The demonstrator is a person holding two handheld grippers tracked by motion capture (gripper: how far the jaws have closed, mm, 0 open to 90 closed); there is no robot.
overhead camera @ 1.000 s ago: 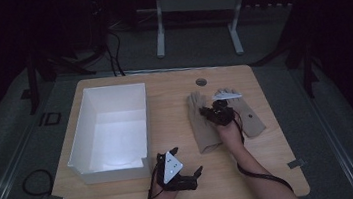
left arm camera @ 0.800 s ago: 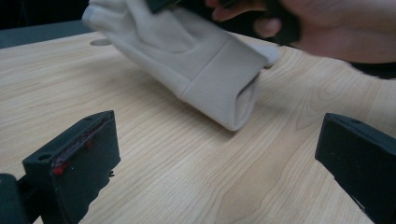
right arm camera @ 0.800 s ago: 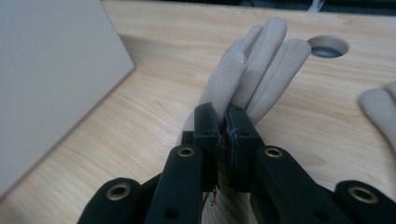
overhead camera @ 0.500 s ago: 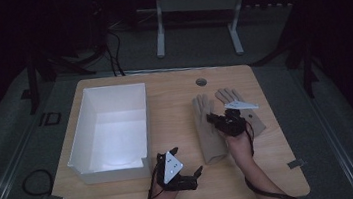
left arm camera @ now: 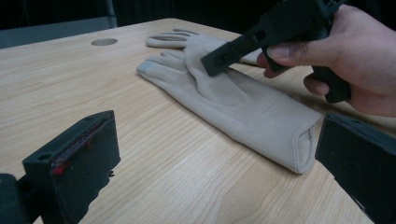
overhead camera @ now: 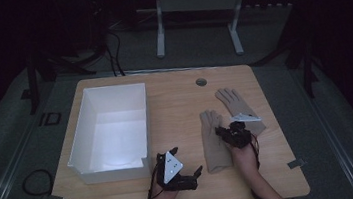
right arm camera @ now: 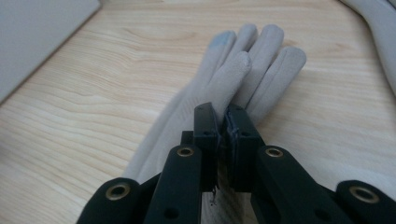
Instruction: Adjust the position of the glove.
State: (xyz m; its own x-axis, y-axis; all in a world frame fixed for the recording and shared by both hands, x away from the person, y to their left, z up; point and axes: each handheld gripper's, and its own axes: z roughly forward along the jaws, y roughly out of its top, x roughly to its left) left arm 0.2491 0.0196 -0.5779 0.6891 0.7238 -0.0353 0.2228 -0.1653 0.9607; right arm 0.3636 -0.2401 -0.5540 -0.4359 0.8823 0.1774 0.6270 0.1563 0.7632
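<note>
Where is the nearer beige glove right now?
In the high view, the nearer glove lies flat right of the white box, beside the second glove, with the right gripper over its palm.

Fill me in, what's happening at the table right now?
A person works two handheld grippers over a wooden table. The right gripper has its jaws closed over the palm of the nearer beige glove, which lies flat; whether fabric is pinched is hard to tell. The left gripper rests open near the table's front edge, holding nothing. A second beige glove lies beside the first, and an empty white box sits to the left.
</note>
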